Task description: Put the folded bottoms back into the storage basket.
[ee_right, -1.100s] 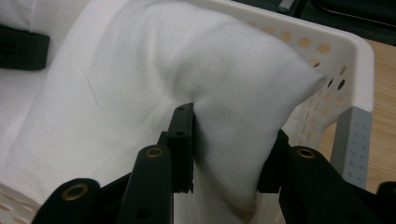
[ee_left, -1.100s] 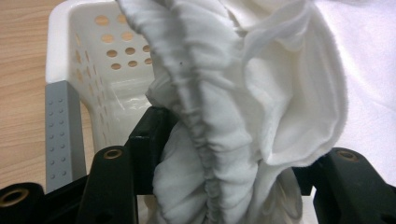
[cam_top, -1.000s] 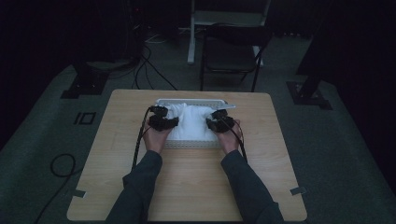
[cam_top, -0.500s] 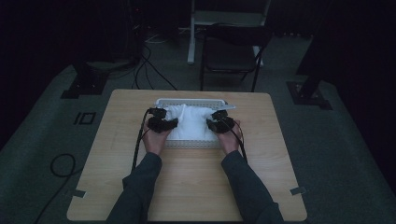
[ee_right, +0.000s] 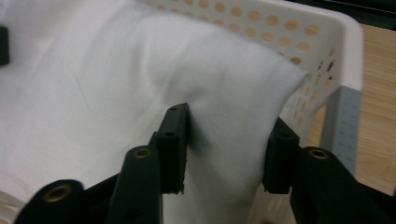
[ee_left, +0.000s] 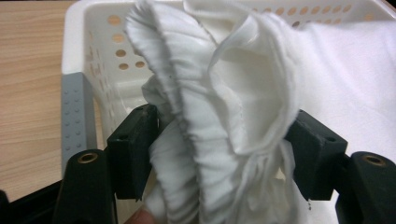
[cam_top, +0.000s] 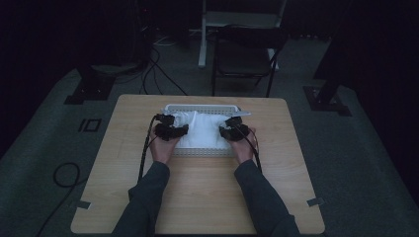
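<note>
A white cloth (cam_top: 205,131) lies bunched in a white perforated basket (cam_top: 197,107) at the table's far middle. My left gripper (cam_top: 184,129) is at the cloth's left end. In the left gripper view a ruffled bunch of the cloth (ee_left: 224,93) stands between the jaws and flares above them; the left gripper (ee_left: 224,149) still pinches it, though its jaws have just been opening. My right gripper (cam_top: 223,131) is at the cloth's right end. Its jaws have just been opening too, and the right gripper (ee_right: 226,149) now stands open around a smooth fold of the cloth (ee_right: 116,70).
The basket's wall (ee_left: 84,46) has a grey corner post, and its other corner (ee_right: 345,42) is just beside my right jaw. Bare wooden table (cam_top: 197,197) lies in front of the basket. A dark chair (cam_top: 244,59) stands beyond the table.
</note>
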`<state>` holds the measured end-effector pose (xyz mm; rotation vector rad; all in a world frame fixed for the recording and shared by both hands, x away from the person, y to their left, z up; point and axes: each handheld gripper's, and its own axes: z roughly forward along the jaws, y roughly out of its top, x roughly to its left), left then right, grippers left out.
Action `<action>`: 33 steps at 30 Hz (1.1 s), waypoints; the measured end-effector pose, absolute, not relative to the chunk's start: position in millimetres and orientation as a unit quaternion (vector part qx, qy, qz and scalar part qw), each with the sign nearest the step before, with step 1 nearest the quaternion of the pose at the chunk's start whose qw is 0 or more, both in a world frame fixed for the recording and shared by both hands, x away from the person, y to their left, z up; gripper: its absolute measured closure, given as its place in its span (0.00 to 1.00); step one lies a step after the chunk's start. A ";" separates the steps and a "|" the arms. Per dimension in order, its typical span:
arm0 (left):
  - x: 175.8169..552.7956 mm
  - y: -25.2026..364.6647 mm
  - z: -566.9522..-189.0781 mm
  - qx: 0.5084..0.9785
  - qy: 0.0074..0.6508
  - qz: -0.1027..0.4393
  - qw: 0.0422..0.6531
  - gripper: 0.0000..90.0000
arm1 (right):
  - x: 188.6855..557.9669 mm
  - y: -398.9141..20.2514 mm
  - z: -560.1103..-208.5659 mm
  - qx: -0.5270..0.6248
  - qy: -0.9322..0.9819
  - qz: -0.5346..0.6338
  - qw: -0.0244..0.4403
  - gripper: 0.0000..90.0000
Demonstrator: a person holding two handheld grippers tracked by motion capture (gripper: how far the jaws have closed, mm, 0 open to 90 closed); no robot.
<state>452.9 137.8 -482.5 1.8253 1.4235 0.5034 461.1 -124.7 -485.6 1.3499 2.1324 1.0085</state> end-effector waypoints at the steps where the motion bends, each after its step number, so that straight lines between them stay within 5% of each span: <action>1: 452.9 138.6 -481.8 0.711 0.558 0.198 0.380 0.35 | 461.2 -125.4 -485.2 0.486 0.767 0.363 0.211 0.63; 11: 450.9 146.5 -475.4 0.692 0.567 0.212 0.393 0.36 | 459.0 -133.1 -476.7 0.489 0.756 0.368 0.232 0.54; 23: 452.4 161.5 -466.9 0.673 0.589 0.233 0.382 0.39 | 451.0 -146.0 -468.0 0.490 0.745 0.394 0.221 0.52; 33: 426.9 167.7 -452.8 0.668 0.560 0.236 0.430 0.39 | 432.0 -157.5 -460.6 0.477 0.745 0.406 0.228 0.50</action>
